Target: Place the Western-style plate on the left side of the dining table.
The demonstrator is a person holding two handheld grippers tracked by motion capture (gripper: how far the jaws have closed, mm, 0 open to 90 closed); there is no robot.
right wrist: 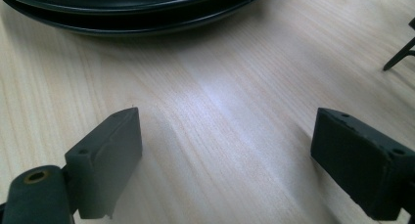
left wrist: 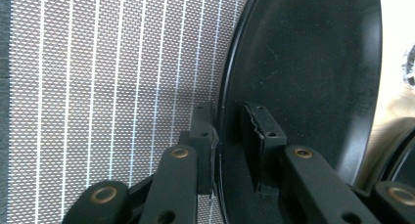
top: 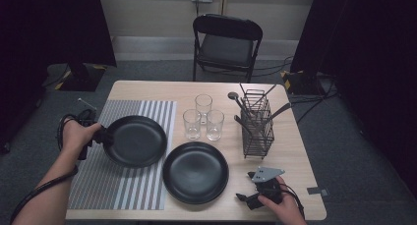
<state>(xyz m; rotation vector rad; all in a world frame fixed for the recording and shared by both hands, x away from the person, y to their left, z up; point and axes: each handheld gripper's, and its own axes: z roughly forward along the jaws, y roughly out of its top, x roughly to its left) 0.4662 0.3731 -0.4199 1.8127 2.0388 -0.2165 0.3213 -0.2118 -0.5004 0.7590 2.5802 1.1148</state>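
Currently my right gripper [top: 251,198] rests wide open on the table [top: 295,151], while my left gripper [left wrist: 229,136] pinches the rim of the black plate [top: 135,140] over the striped placemat [top: 123,185]; I'd keep it level, clear of the second plate [top: 195,172].

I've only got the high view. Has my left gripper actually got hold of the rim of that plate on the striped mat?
Observer: Yes. The left gripper view shows the left gripper with one pad on each side of the plate, at its rim, closed on it.
Operator: And the right gripper's jaws?
Observer: The right gripper stands wide open, with just bare table between its pads.
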